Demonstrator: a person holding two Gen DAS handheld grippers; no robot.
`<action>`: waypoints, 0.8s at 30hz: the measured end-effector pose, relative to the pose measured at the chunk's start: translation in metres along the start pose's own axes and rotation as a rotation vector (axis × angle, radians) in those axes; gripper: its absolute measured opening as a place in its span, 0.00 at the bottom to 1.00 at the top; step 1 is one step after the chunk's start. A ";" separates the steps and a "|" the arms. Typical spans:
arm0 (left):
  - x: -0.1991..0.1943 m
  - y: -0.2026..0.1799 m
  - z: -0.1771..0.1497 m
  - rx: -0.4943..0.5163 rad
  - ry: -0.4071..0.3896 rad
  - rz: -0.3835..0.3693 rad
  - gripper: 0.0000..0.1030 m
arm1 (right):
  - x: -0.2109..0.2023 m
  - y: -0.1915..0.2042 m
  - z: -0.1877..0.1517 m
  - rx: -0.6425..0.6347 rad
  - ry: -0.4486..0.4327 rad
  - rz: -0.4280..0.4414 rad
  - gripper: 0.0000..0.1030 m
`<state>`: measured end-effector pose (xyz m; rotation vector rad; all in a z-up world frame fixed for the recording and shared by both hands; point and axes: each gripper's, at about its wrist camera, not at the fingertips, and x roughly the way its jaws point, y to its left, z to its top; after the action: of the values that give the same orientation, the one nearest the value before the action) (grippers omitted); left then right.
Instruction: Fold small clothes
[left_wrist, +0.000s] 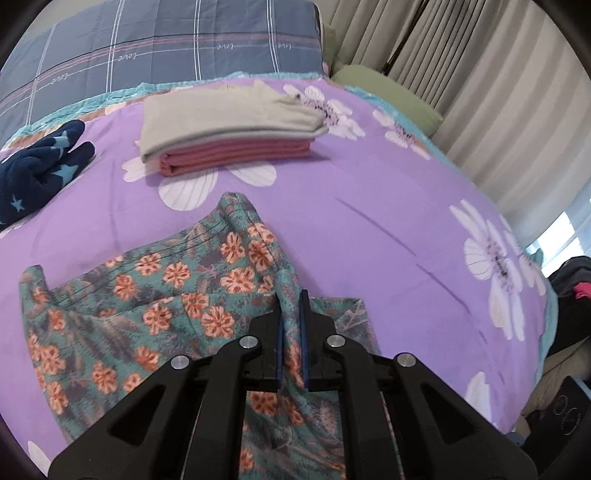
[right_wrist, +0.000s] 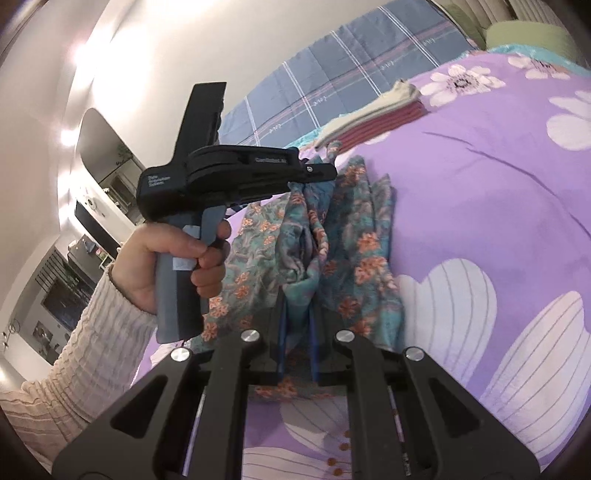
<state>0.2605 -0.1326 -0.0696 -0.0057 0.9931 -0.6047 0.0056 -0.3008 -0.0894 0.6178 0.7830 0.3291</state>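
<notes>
A teal garment with orange flowers (left_wrist: 155, 302) lies crumpled on the purple floral bedspread (left_wrist: 369, 229). My left gripper (left_wrist: 291, 314) is shut on a raised fold of it at its right edge. In the right wrist view the same garment (right_wrist: 354, 251) hangs bunched between both grippers. My right gripper (right_wrist: 297, 325) is shut on a teal fold near the bed. The left gripper (right_wrist: 325, 166) shows there in a hand, pinching the cloth higher up.
A folded stack, grey cloth over a pink one (left_wrist: 229, 129), lies farther back on the bed. A dark blue star-print item (left_wrist: 37, 173) lies at left. A plaid blue pillow (left_wrist: 147, 48) is behind, curtains (left_wrist: 480, 85) at right, a green cushion (left_wrist: 388, 88).
</notes>
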 end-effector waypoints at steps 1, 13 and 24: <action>0.005 -0.001 -0.001 0.001 0.008 0.010 0.06 | 0.000 -0.002 0.000 0.007 0.001 -0.004 0.10; -0.052 -0.012 -0.035 0.052 -0.020 0.072 0.57 | 0.001 -0.024 -0.005 0.101 0.045 0.042 0.10; -0.137 0.001 -0.193 0.127 -0.017 0.250 0.78 | 0.000 -0.018 -0.002 0.110 0.051 0.031 0.10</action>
<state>0.0553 -0.0153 -0.0712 0.2223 0.9206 -0.4363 0.0049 -0.3141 -0.1016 0.7275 0.8451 0.3330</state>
